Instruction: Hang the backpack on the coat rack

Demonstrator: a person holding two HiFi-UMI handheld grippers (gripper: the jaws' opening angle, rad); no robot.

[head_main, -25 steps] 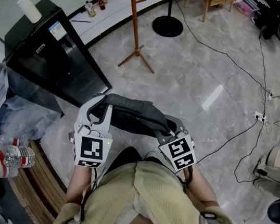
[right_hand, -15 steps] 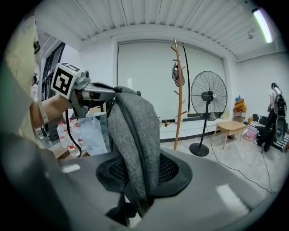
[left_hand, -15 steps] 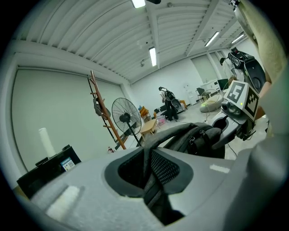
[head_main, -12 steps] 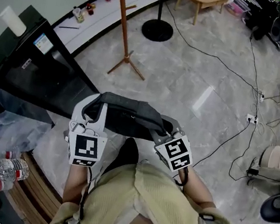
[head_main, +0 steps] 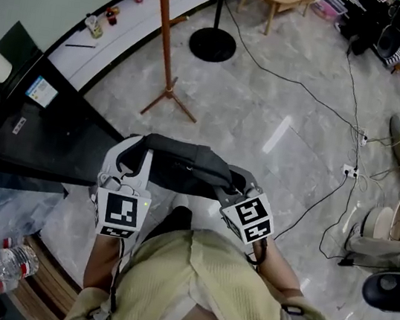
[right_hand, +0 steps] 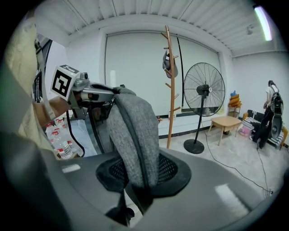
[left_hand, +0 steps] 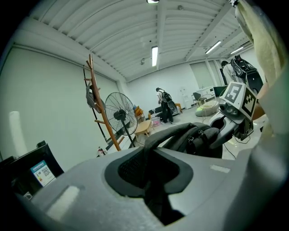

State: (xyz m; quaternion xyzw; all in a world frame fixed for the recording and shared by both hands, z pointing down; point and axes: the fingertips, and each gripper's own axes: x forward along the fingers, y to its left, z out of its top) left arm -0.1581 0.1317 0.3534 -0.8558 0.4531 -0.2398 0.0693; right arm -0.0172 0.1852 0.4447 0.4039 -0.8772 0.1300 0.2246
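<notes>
The coat rack [head_main: 163,44] has drawn nearer in my head view over the last second (floor fan [head_main: 212,43] just behind it), so I am closing on it, though I judge it out of reach yet. The backpack [head_main: 184,164] hangs between my hands: left tongs [head_main: 138,149] pinch a dark strap, right tongs [head_main: 232,182] a grey one. Both forearms reach out before my waist, tongs side by side, tipped slightly down.

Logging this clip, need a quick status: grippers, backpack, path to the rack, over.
Left gripper and right gripper both shut on backpack straps. Backpack carried between them, not yet on coat rack. Floor ahead open; fan beside rack.
</notes>
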